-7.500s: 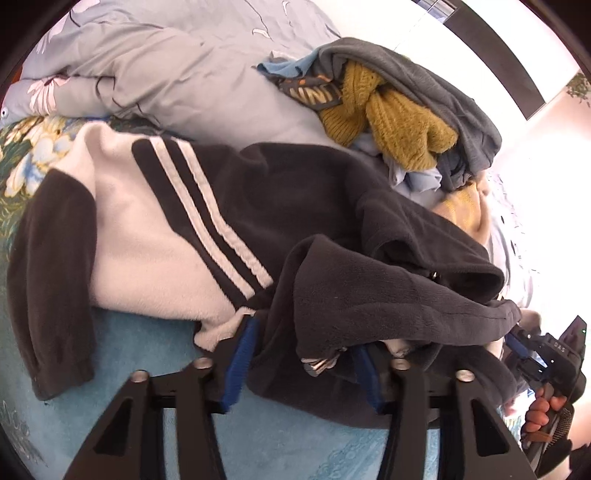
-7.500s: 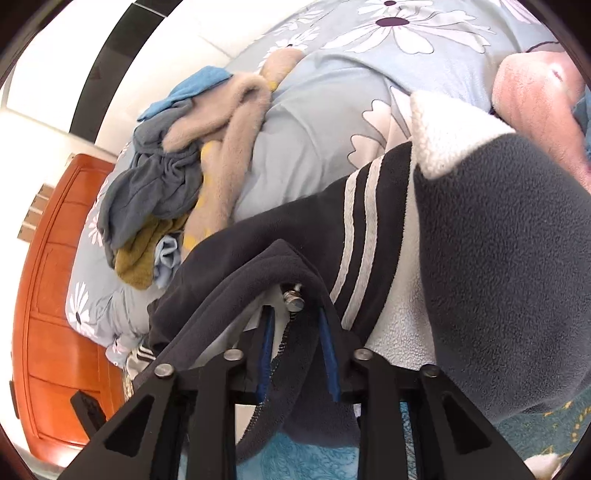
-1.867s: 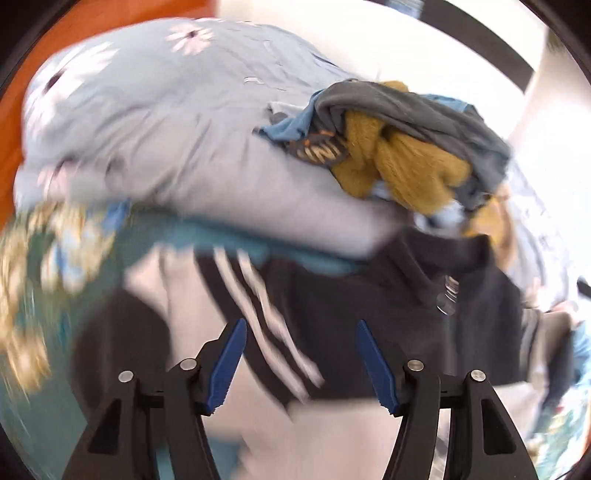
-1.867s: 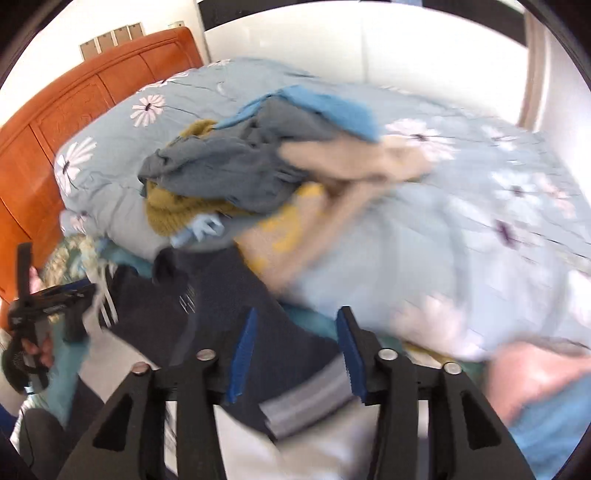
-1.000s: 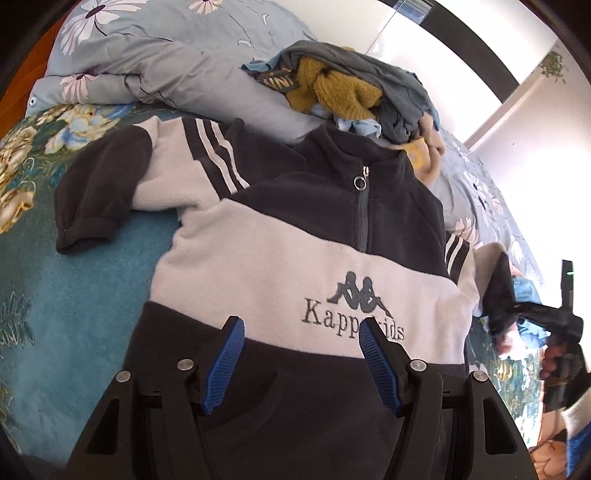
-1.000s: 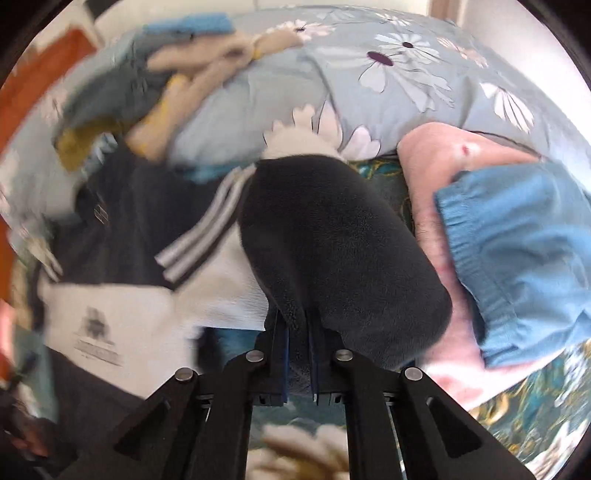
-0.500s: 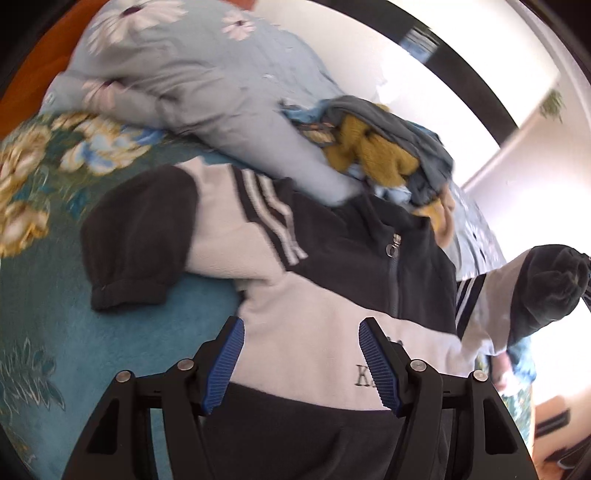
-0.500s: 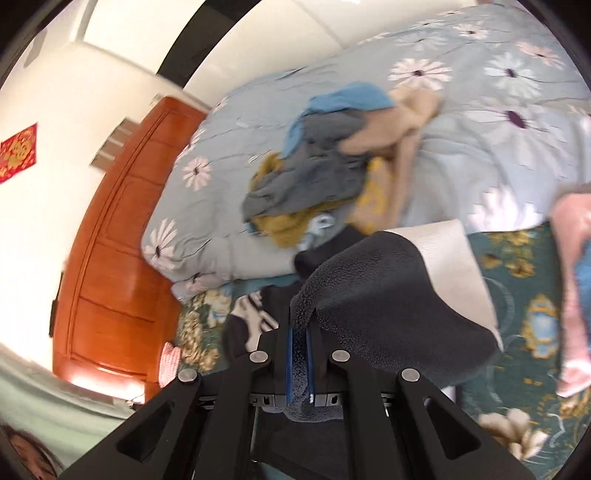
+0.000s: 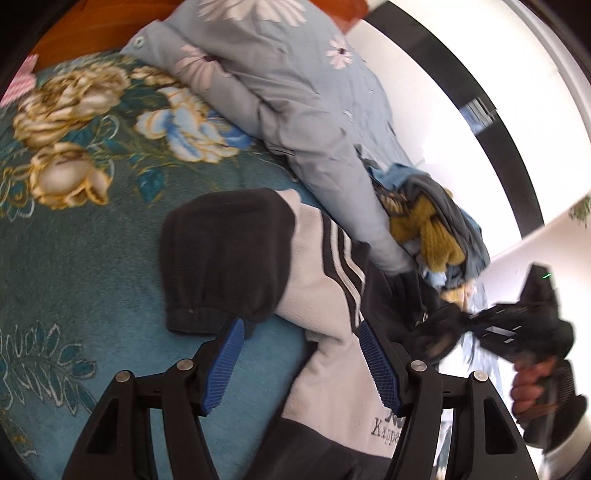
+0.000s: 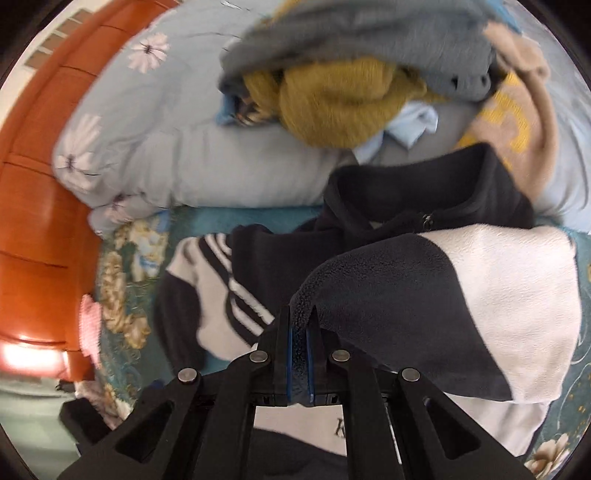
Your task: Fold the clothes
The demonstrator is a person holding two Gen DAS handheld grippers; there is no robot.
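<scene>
A dark navy and cream fleece pullover (image 9: 325, 325) with white arm stripes lies front up on the teal floral blanket (image 9: 74, 258). My left gripper (image 9: 299, 332) is open, its blue pads just short of the flat left sleeve (image 9: 221, 258). My right gripper (image 10: 301, 325) is shut on the dark cuff of the right sleeve (image 10: 424, 295), which is lifted and carried over the chest toward the collar (image 10: 424, 192). The right gripper also shows in the left wrist view (image 9: 461, 325).
A pile of clothes, mustard knit (image 10: 332, 96) and grey top (image 10: 369, 33), sits on the light blue flowered duvet (image 9: 280, 96) behind the pullover. An orange wooden headboard (image 10: 33, 206) stands at the left.
My right gripper has carried the right sleeve inward across the pullover's chest. My left gripper has moved left and lower, close to the left sleeve, and stayed open.
</scene>
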